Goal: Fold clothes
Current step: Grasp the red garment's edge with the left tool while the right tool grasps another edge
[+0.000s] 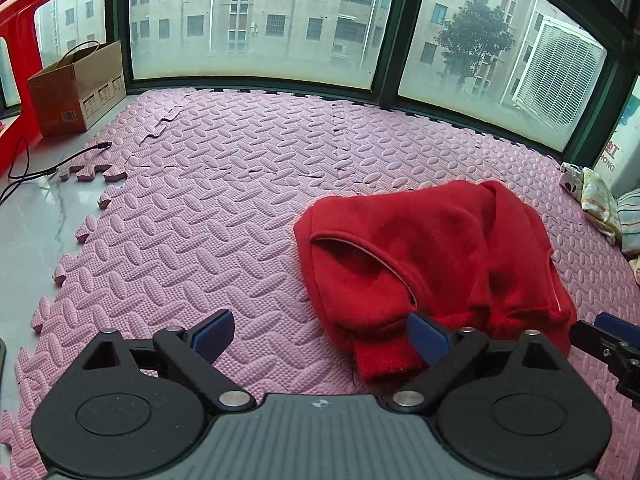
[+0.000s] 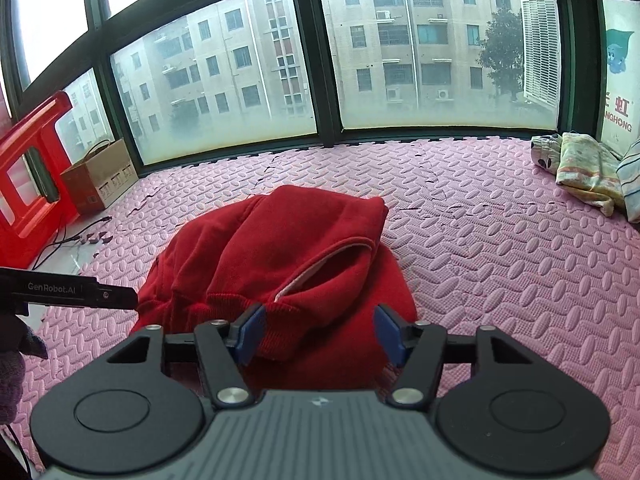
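Note:
A red sweatshirt (image 1: 432, 248) lies bunched in a rough fold on the pink foam mat (image 1: 208, 208), one ribbed cuff (image 1: 380, 360) toward me. My left gripper (image 1: 320, 338) is open over the mat at the garment's left edge; its right pad (image 1: 426, 338) sits against the cuff, and only mat shows between the pads. My right gripper (image 2: 320, 334) is open low over the sweatshirt (image 2: 280, 248), with red fabric between its pads and the cuff (image 2: 272, 336) beside the left pad (image 2: 250, 332). Each gripper shows at the edge of the other's view.
A cardboard box (image 1: 78, 88) and a red plastic stool (image 1: 20, 52) stand at the far left by the window. A black cable (image 1: 52, 168) crosses the bare marble sill. A pile of other clothes (image 2: 588, 168) lies at the far right. A gloved hand (image 2: 12, 356) holds the left gripper.

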{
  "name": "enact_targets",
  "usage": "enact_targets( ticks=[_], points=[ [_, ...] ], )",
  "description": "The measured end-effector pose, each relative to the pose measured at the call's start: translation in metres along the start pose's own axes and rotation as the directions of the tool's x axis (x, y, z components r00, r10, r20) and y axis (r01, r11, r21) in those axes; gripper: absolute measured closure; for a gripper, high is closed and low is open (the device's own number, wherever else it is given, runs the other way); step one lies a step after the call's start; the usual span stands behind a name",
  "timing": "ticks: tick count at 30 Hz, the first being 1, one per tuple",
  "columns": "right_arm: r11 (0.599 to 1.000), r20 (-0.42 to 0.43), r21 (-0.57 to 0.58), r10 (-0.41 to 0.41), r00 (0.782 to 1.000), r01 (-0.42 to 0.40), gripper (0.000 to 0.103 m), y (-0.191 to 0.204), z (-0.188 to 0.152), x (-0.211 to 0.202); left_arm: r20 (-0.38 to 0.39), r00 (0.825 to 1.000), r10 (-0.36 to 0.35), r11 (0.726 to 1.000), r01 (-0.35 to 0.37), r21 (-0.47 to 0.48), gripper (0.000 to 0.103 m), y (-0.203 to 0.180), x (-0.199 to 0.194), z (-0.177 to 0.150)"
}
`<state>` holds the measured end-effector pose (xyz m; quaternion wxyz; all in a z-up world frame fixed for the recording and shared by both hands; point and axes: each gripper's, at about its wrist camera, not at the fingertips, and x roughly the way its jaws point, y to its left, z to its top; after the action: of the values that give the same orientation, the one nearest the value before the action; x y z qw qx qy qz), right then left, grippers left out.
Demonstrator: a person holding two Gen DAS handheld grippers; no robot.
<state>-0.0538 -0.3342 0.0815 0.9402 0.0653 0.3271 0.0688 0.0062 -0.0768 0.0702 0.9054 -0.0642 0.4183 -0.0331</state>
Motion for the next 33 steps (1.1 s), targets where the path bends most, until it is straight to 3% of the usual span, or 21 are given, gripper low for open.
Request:
enact_targets(
  ticks=[8, 16, 21, 28, 29, 31, 33],
  points=[
    [0.996, -0.033, 0.090, 0.018, 0.999, -0.015, 0.056, -0.017, 0.019, 0.033, -0.082, 0.994, -0.066, 0.985, 0.052, -0.162, 0.021, 0.020, 0.029, 0.012],
    [0.975, -0.097, 0.211, 0.089, 0.991, -0.067, 0.074, -0.034, 0.013, 0.055, -0.131, 0.976, -0.174, 0.965, 0.143, -0.218, 0.046, 0.026, 0.044, 0.015],
    [0.966, -0.101, 0.245, 0.113, 0.988, -0.085, 0.076, -0.036, 0.011, 0.054, -0.122, 0.975, -0.187, 0.954, 0.151, -0.259, 0.044, 0.034, 0.043, 0.014],
    [0.960, -0.089, 0.260, 0.133, 0.987, -0.106, 0.087, -0.036, 0.013, 0.053, -0.122, 0.966, -0.230, 0.928, 0.179, -0.327, 0.044, 0.038, 0.050, 0.013],
    [0.958, -0.087, 0.264, 0.138, 0.987, -0.111, 0.089, -0.037, 0.013, 0.053, -0.117, 0.962, -0.245, 0.922, 0.194, -0.335, 0.051, 0.038, 0.051, 0.012],
    [0.956, -0.078, 0.268, 0.144, 0.986, -0.119, 0.091, -0.037, 0.013, 0.051, -0.105, 0.950, -0.294, 0.905, 0.241, -0.350, 0.078, 0.039, 0.051, 0.012],
    [0.954, -0.065, 0.271, 0.153, 0.986, -0.130, 0.094, -0.037, 0.014, 0.047, -0.089, 0.943, -0.320, 0.892, 0.269, -0.363, 0.090, 0.041, 0.049, 0.012]
  ],
)
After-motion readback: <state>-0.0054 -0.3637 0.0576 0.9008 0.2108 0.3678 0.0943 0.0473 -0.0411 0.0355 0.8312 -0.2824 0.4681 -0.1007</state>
